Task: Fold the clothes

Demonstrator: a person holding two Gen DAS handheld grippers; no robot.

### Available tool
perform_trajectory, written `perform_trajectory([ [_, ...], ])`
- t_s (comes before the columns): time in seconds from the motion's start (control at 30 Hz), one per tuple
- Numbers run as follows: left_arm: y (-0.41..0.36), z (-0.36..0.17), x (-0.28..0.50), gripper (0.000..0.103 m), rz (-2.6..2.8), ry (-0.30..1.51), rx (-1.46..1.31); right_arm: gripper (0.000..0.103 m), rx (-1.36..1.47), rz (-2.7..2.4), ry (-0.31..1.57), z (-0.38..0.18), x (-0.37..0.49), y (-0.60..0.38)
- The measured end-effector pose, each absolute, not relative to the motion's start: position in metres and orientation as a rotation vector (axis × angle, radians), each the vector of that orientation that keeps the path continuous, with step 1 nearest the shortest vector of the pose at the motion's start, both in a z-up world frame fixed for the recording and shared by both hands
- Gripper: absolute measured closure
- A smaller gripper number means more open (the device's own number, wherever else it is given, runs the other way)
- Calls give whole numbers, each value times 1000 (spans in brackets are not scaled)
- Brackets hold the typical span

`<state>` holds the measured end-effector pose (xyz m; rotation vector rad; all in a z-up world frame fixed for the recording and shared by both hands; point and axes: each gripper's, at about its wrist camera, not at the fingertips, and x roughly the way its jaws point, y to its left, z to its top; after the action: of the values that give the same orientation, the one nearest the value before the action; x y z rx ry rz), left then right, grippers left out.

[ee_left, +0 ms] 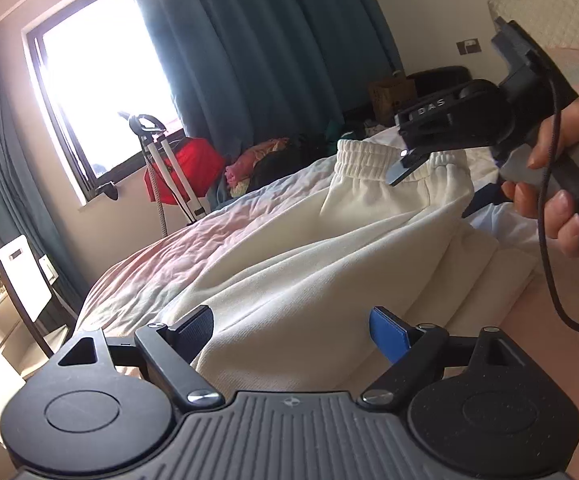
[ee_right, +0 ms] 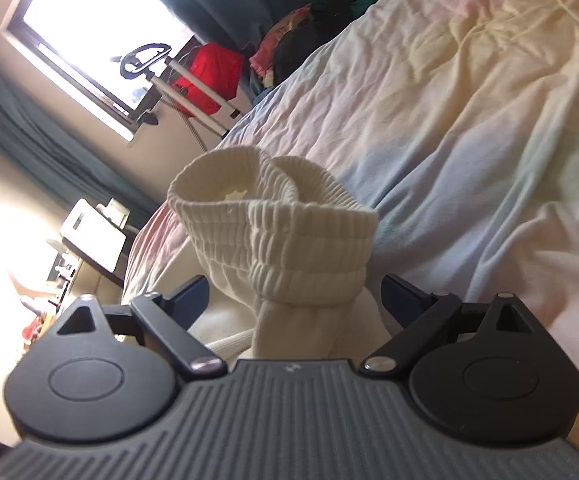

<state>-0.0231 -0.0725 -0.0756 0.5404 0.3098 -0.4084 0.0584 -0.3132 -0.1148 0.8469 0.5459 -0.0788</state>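
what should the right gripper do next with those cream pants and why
Probably close the right gripper on the ribbed waistband: its jaws stand open with the band bunched between them, unpinched, and the cream pants lie on the bed.

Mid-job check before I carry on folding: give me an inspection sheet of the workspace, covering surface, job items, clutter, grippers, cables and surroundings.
Surface: bed with a rumpled pale sheet.
Job's things: cream sweatpants spread on the bed; the ribbed elastic end stands bunched in front of the right tool.
Clutter: heap of coloured clothes at the far edge of the bed; white and dark fabric beside the sweatpants.
Grippers: left hand-held gripper open over the cream fabric; right hand-held gripper open, ribbed end between the jaws, pads not pressing.
Cables: black cable hanging from the right tool.
Surroundings: bright window, teal curtains, red bag by the wall.
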Motion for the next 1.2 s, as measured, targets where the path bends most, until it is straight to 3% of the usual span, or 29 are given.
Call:
perform_trajectory([
  [0.17, -81, -74, -30, 15, -439, 253, 544, 39, 830, -96, 449, -125, 56, -304],
  [0.3, -87, -90, -44, 15, -436, 266, 576, 68, 837, -41, 382, -110, 52, -305],
  [0.57, -89, -102, -36, 15, -296, 258, 620, 69, 989, 66, 183, -89, 17, -311],
  [0.73, -83, -109, -19, 12, -256, 375, 594, 69, 1057, -169, 503, -133, 15, -327],
  [0.93, -71, -102, -19, 11, -217, 416, 550, 63, 1058, -158, 524, -138, 14, -325],
  [1.2, -25, -85, 0, 7, -175, 573, 239, 48, 1062, -136, 559, -143, 16, -325],
])
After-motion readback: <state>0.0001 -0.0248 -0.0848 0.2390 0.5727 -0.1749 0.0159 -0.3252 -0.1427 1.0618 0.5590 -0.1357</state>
